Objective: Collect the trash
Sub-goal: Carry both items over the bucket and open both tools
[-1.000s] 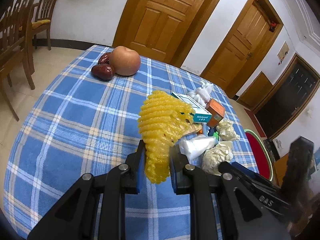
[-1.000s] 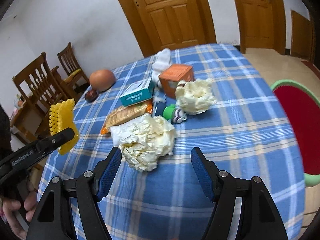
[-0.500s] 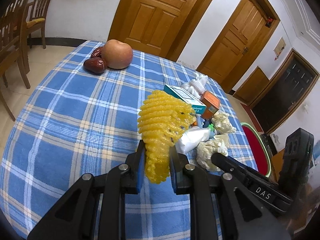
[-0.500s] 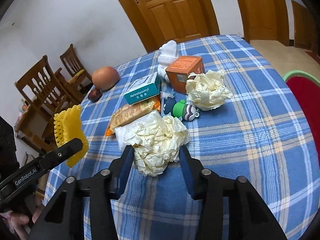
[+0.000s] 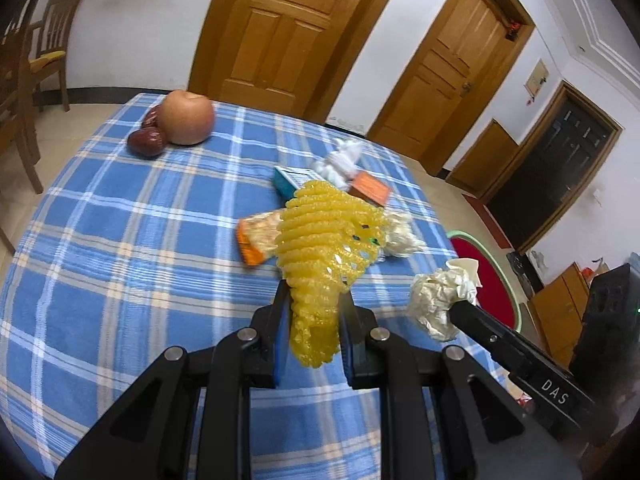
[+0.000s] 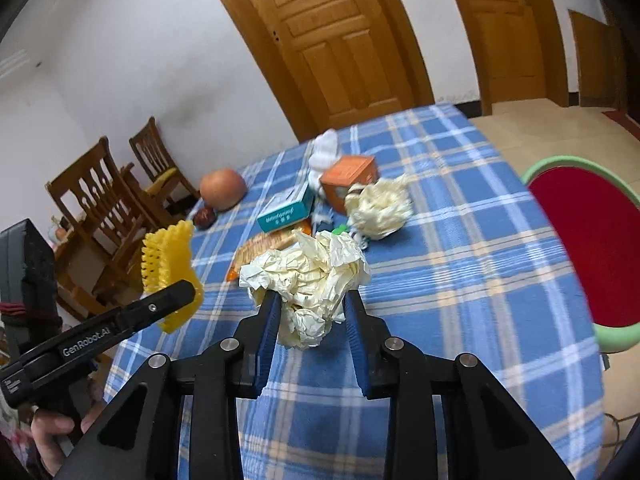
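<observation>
While our left gripper [image 5: 314, 330] kept its jaws pinched on the yellow foam fruit net [image 5: 328, 240], the net stood up from between the pads, clear of the blue checked tablecloth [image 5: 120, 240]. Our right gripper [image 6: 310, 322] was closing its jaws on a crumpled wad of cream paper [image 6: 308, 276], whose creases bulged out above both pads; it hung above the cloth. On the table beyond lay a second paper wad [image 6: 380, 208], an orange box [image 6: 350, 178], a teal box [image 6: 286, 210], a snack wrapper [image 5: 256, 234] and white tissue [image 5: 340, 160]. At the far edge sat an apple [image 5: 186, 118] touching two red dates [image 5: 146, 142]. A red stool with a green rim [image 6: 592, 240] stood beside the table.
</observation>
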The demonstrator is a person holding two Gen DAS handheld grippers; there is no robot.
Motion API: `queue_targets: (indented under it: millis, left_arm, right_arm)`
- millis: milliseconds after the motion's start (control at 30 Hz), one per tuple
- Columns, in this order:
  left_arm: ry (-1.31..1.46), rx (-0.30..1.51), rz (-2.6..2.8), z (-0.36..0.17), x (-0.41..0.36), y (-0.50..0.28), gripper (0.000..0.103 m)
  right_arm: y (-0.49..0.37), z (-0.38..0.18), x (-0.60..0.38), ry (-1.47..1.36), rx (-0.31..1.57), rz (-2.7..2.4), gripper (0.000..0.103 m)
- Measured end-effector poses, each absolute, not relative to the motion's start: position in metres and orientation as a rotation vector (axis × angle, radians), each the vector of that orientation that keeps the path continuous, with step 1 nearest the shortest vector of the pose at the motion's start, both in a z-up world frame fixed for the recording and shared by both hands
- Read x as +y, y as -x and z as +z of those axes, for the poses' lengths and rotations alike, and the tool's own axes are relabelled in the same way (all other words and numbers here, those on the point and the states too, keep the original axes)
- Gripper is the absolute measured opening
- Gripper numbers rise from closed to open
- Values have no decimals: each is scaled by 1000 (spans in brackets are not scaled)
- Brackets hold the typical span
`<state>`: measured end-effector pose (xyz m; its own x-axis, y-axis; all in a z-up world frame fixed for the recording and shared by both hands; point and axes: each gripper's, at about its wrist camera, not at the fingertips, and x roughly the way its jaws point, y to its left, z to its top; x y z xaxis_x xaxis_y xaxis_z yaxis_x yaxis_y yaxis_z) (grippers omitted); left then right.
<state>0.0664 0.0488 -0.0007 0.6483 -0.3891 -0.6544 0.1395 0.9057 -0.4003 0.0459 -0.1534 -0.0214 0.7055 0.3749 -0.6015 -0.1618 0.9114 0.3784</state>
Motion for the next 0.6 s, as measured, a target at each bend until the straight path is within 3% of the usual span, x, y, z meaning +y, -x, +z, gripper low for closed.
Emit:
queue_targets:
  millis: [600]
  left_arm:
    - [247,826,-478,22,-34,-77,20]
  right_arm:
    - [-14,0,-236,-399,608,177,33]
